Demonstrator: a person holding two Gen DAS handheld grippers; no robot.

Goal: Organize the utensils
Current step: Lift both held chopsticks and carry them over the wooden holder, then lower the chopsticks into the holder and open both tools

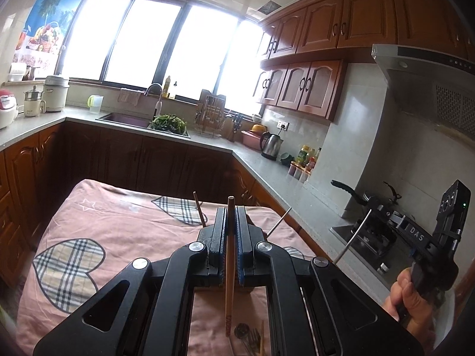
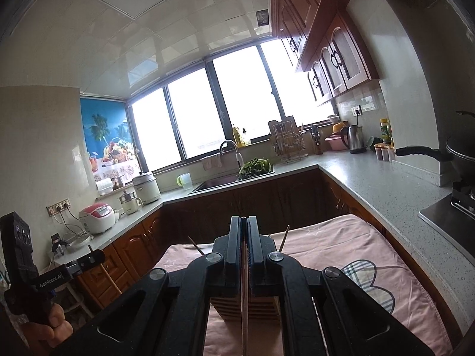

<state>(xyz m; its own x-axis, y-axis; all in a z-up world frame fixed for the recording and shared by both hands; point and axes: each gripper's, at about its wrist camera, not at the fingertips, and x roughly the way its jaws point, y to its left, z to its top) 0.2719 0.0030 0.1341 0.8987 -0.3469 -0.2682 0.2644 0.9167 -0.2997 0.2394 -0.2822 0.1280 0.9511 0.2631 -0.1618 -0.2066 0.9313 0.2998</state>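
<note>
Left wrist view: the left gripper [image 1: 229, 222] has its fingers [image 1: 219, 231] drawn nearly together, pinching a wooden chopstick [image 1: 229, 267] between the blue pads. The chopstick runs along the gap, its blunt end poking out past the fingertips and its printed lower end hanging down over a few utensils [image 1: 249, 336] that lie on the cloth, too blurred to tell apart. Just beyond the fingers another wooden chopstick [image 1: 199, 209] and a thin metal chopstick [image 1: 279, 222] stick up at a slant; what holds them is hidden by the gripper. At the right edge a hand [image 1: 408, 295] grips the right gripper [image 1: 383, 210], from which a metal chopstick [image 1: 351, 238] slants down. The tabletop [image 1: 118, 222] is covered by a pink cloth with plaid hearts. Behind it a grey counter runs round wooden cabinets, with a sink [image 1: 124, 117] holding green vegetables [image 1: 169, 122], a kettle [image 1: 271, 145] and a bright window.

Right wrist view: the right gripper [image 2: 244, 228] has its fingers [image 2: 236, 237] pressed together on a thin metal chopstick [image 2: 244, 311], which runs down the gap. Below them stands a slatted wooden holder [image 2: 228, 305] on the pink-clothed tabletop [image 2: 341, 252]. Two chopsticks rise on either side of the fingers. At the left a hand [image 2: 49, 330] holds the left gripper [image 2: 95, 256]. A rice cooker [image 2: 98, 213] sits on the counter and a wok [image 2: 460, 151] on the stove.
</note>
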